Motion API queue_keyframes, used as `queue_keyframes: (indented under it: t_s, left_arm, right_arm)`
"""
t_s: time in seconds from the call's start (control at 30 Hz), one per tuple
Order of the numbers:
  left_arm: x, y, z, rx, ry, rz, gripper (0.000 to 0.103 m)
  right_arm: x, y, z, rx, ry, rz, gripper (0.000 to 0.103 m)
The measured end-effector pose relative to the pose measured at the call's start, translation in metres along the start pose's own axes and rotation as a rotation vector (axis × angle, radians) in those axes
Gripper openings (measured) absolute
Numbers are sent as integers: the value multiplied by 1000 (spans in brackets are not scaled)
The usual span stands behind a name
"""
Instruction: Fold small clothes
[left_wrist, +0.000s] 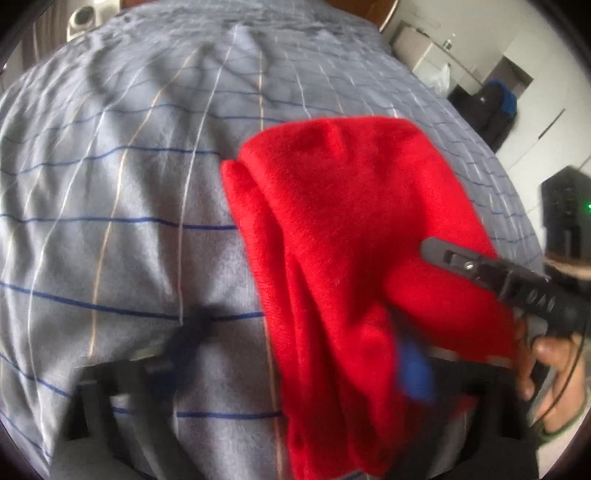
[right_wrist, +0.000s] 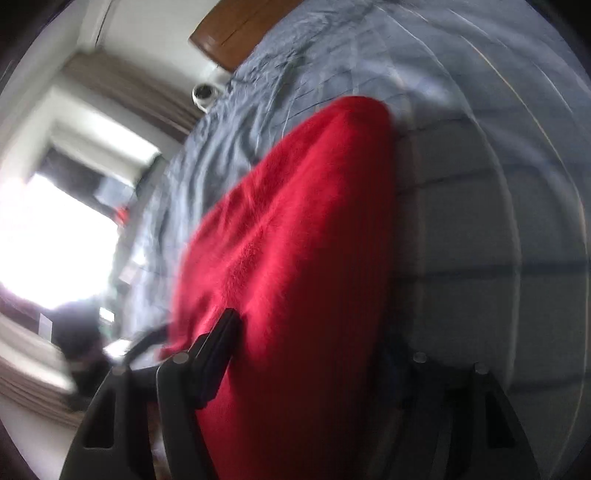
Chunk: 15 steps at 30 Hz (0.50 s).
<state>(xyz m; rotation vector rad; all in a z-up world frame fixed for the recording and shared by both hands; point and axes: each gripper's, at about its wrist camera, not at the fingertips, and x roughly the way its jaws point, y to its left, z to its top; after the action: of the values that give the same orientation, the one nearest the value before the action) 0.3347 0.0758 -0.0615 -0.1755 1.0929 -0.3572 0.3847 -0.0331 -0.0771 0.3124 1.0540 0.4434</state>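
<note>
A red fleece garment (left_wrist: 332, 229) is lifted above the grey striped bedsheet (left_wrist: 110, 221), bunched and hanging in folds. In the left wrist view my right gripper's upper finger (left_wrist: 454, 260) comes in from the right and lies across the cloth, which gathers under it; a hand (left_wrist: 550, 354) holds that tool. My left gripper (left_wrist: 303, 350) is blurred at the bottom. Its left finger stands clear of the cloth, and its blue-padded right finger (left_wrist: 415, 369) is half covered by it. In the right wrist view my right gripper (right_wrist: 310, 354) has the red garment (right_wrist: 295, 240) filling the space between its fingers.
The bedsheet (right_wrist: 480, 221) stretches back to a wooden headboard (right_wrist: 236, 33). A bright window (right_wrist: 55, 236) and curtains are at the left of the right wrist view. Cabinets and a dark bag (left_wrist: 495, 107) stand beyond the bed's right edge.
</note>
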Motion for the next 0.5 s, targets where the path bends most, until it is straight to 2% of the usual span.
queue_keyframes:
  t_s: [0.03, 0.07, 0.13, 0.2, 0.27, 0.33, 0.37, 0.4, 0.43, 0.5]
  left_arm:
    - [-4, -2, -2, -13, -2, -60, 30]
    - [-10, -5, -4, -16, -8, -58, 25]
    - [-33, -18, -4, 33, -71, -36, 23]
    - [-60, -30, -2, 68, -142, -39, 23]
    - [-87, -42, 3, 96, -200, -49, 24]
    - [-97, -51, 5, 125, -213, -40, 31]
    - [-92, -53, 6, 130, -192, -27, 43]
    - [-84, -53, 3, 133, -168, -5, 56]
    - [-74, -51, -6, 135, -150, 56, 59]
    - [-69, -50, -25, 162, -177, 165, 60]
  right_arm:
    - [-2, 16, -1, -82, -24, -67, 36]
    - [-5, 27, -1, -135, -44, -109, 35]
    - [-20, 56, -7, -268, -118, -190, 32]
    - [-46, 76, -10, -336, -204, -194, 31]
    - [-72, 83, -8, -348, -279, -176, 31]
    - [-92, 87, 0, -340, -331, -155, 31]
    - [-97, 84, 2, -326, -327, -149, 31]
    - [-97, 76, 5, -296, -303, -140, 32]
    - [-91, 62, 6, -246, -254, -132, 38]
    - [-78, 34, -2, -165, -151, -156, 50]
